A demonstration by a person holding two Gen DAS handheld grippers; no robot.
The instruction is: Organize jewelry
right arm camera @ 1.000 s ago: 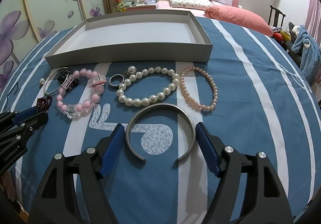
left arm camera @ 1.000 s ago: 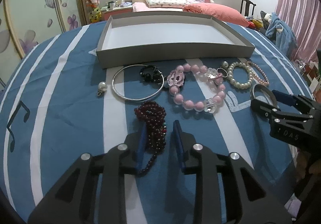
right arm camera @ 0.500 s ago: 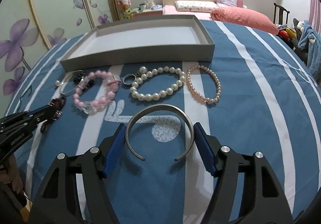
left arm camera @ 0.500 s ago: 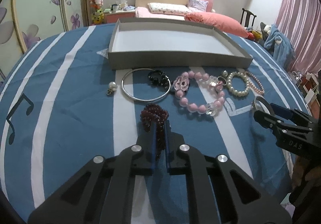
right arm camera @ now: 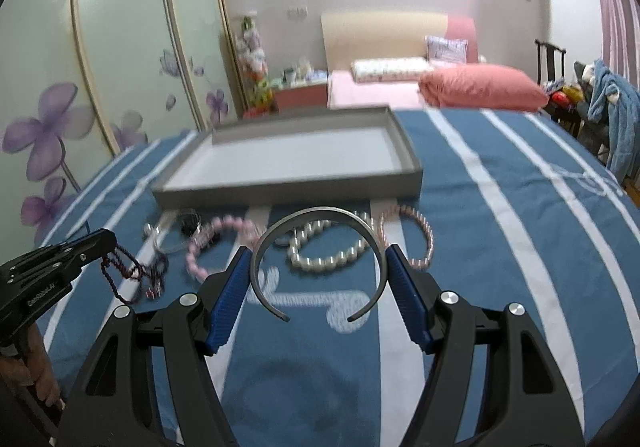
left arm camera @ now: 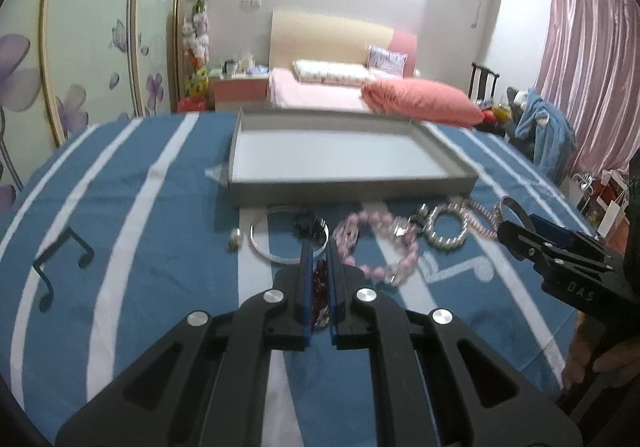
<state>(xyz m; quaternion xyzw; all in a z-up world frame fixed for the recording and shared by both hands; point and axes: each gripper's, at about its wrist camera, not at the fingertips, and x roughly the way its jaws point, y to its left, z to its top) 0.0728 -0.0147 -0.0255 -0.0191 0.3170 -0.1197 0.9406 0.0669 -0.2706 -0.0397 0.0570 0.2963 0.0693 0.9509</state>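
My left gripper (left arm camera: 319, 247) is shut on a dark red bead bracelet (left arm camera: 319, 287); in the right wrist view its strands (right arm camera: 128, 271) hang from the left gripper (right arm camera: 106, 241) above the cloth. A silver open cuff (right arm camera: 316, 213) sits clamped between the blue pads of my right gripper (right arm camera: 318, 251), raised off the table. Farther back stands the shallow grey tray (left arm camera: 352, 189), with nothing in it. In front of it lie a pink bead bracelet (left arm camera: 362, 269), a white pearl bracelet (right arm camera: 332, 261), a small pink pearl bracelet (right arm camera: 428, 243) and a thin silver bangle (left arm camera: 260, 251).
A blue cloth with white stripes (left arm camera: 120, 247) covers the table. A black ornament (left arm camera: 306, 225) and a pearl pendant (left arm camera: 234, 243) lie by the thin bangle. A bed, wardrobe doors and a chair stand beyond the table.
The left jaws closed on the dark red beads and lifted them. The right gripper rose with the cuff off the cloth. Both views tilted upward.
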